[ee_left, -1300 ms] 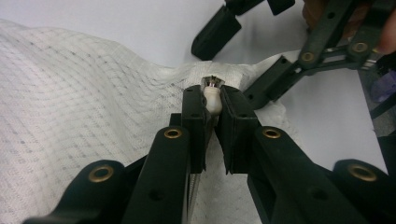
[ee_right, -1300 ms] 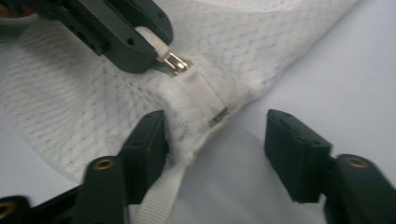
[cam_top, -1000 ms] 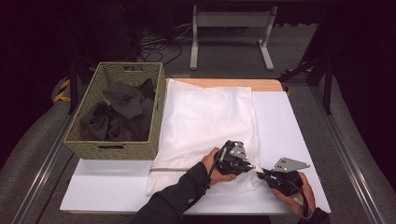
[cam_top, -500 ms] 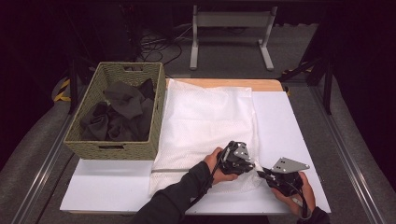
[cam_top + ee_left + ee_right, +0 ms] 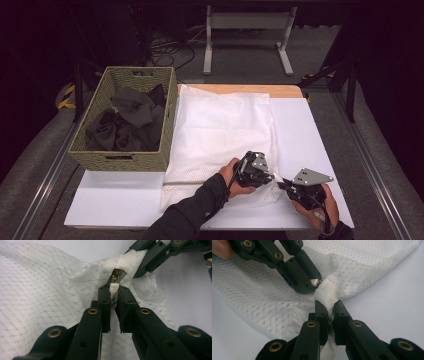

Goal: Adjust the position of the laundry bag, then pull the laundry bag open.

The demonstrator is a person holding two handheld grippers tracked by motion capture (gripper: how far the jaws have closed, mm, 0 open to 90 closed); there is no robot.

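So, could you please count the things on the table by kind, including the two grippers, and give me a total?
White mesh laundry bag: 1
Woven basket holding dark clothes: 1
Grippers, left gripper shut on the bag's zipper pull, right gripper shut on the bag's corner band: 2
Total: 4

- The worktop (image 5: pixel 305 135) has a white surface, with a wooden strip along its far edge.
- Grey carpeted floor (image 5: pixel 385 150) surrounds it on all sides.
- A metal rail (image 5: pixel 372 175) runs along each side of the worktop.
- Beyond the far edge stands a white metal frame (image 5: pixel 247 22), with loose cables (image 5: pixel 165 47) near it.
- The room behind lies dark.
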